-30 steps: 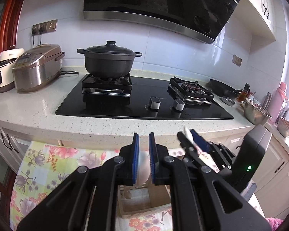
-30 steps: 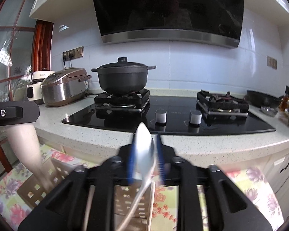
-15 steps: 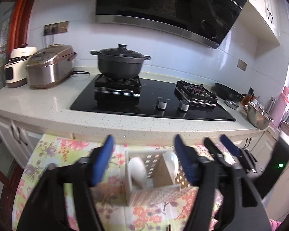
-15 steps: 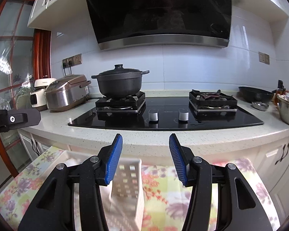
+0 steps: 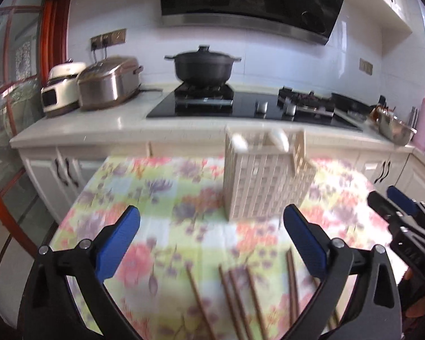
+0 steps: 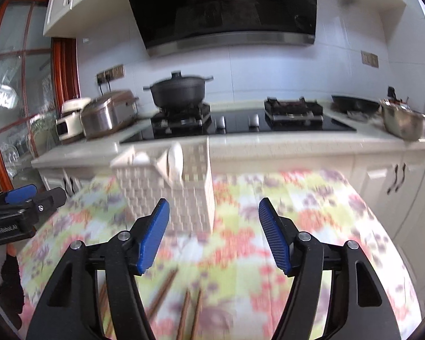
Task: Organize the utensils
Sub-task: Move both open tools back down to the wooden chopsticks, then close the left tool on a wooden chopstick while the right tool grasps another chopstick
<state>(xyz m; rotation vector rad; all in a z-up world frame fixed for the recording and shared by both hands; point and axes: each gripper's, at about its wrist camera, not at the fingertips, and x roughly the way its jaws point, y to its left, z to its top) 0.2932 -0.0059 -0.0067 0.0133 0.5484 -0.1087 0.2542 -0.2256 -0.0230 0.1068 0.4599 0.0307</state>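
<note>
A cream lattice utensil holder [image 5: 265, 174] [image 6: 172, 189] stands on the floral tablecloth [image 5: 167, 195] [image 6: 297, 212], with two white spoons [image 5: 239, 143] [image 6: 175, 160] standing in it. Several brown chopsticks [image 5: 235, 294] [image 6: 188, 308] lie loose on the cloth near the front edge. My left gripper [image 5: 211, 222] hangs above the chopsticks, short of the holder, its jaws opening wide with nothing between them. My right gripper [image 6: 214, 212] is also back from the holder, jaws opening and empty. Each gripper shows at the edge of the other's view.
Behind the table runs a counter with a black hob [image 5: 240, 104], a dark lidded pot [image 5: 202, 66], a rice cooker [image 5: 109, 82] and a steel bowl [image 6: 403, 121]. White cabinet doors [image 6: 393, 181] stand below it. A glass door with a red frame [image 5: 2, 113] is at the left.
Both grippers let go of white spoons, which now stand in the holder. Both pulled back and sank toward me, jaws spreading, so the chopsticks on the cloth came into view.
</note>
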